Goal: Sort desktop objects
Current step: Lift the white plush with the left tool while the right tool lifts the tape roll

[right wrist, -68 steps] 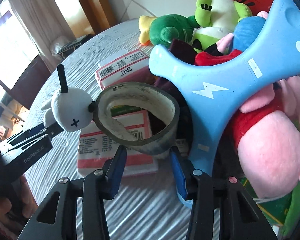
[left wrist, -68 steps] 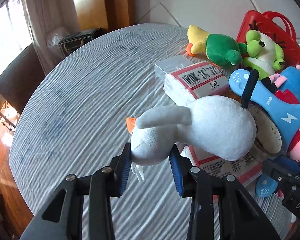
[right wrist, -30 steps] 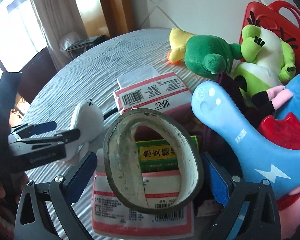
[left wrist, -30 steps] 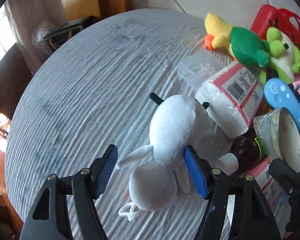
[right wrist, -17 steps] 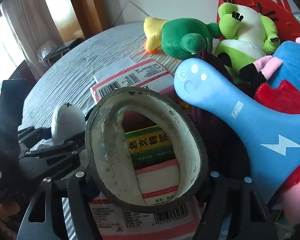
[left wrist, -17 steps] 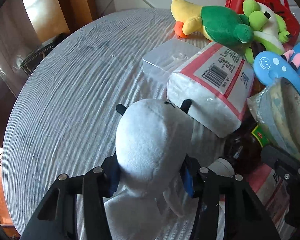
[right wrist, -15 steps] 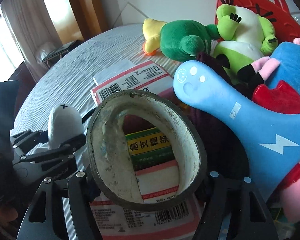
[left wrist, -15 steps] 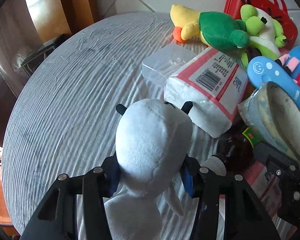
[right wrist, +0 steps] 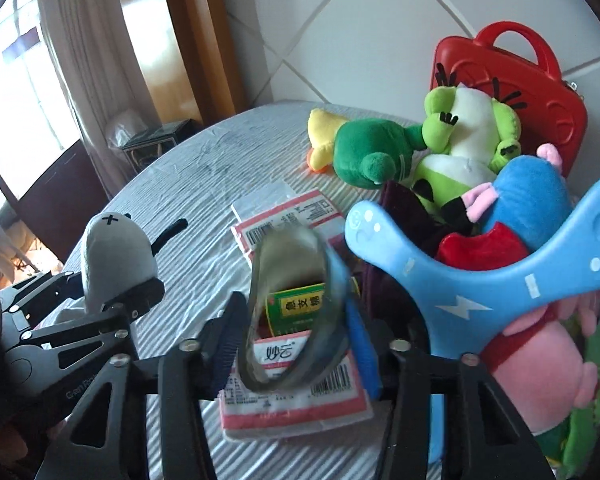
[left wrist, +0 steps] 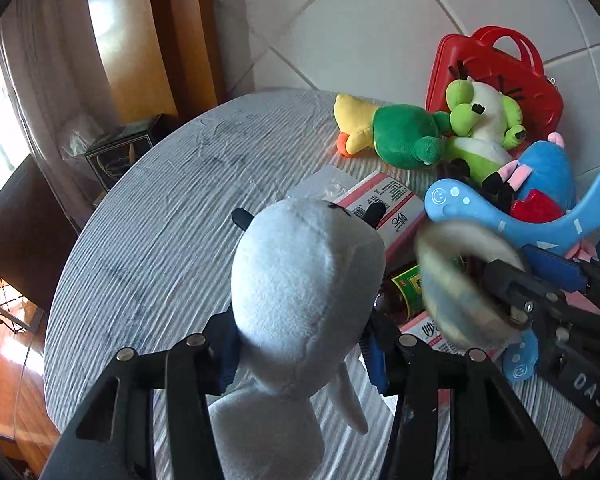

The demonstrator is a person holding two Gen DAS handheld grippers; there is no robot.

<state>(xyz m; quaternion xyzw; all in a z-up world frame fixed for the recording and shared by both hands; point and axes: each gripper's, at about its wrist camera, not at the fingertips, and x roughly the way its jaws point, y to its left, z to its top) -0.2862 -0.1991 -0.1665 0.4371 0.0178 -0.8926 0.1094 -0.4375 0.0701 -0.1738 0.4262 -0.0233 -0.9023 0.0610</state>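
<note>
My left gripper [left wrist: 300,344] is shut on a white plush toy [left wrist: 304,280] with black ears, held upright above the round grey table [left wrist: 160,220]. The right wrist view shows the same plush [right wrist: 116,248] at the left, in my left gripper [right wrist: 100,292]. My right gripper [right wrist: 296,340] is shut on a grey-brown ring [right wrist: 336,288], which is squeezed into a narrow oval and motion-blurred. The ring [left wrist: 452,300] hangs above a green-labelled bottle [right wrist: 300,304] and a red-edged tissue pack [right wrist: 292,400].
A second tissue pack [right wrist: 288,216] lies further back. At the right are piled a green and yellow plush [right wrist: 364,152], a frog plush [right wrist: 464,132], a red case [right wrist: 540,92], a blue plastic piece [right wrist: 480,280] and a pink plush [right wrist: 540,352]. A black box [left wrist: 116,152] stands beyond the table's far edge.
My left jaws closed on the white plush and lifted it off the table. My right jaws squeezed the round ring into a narrow oval and raised it.
</note>
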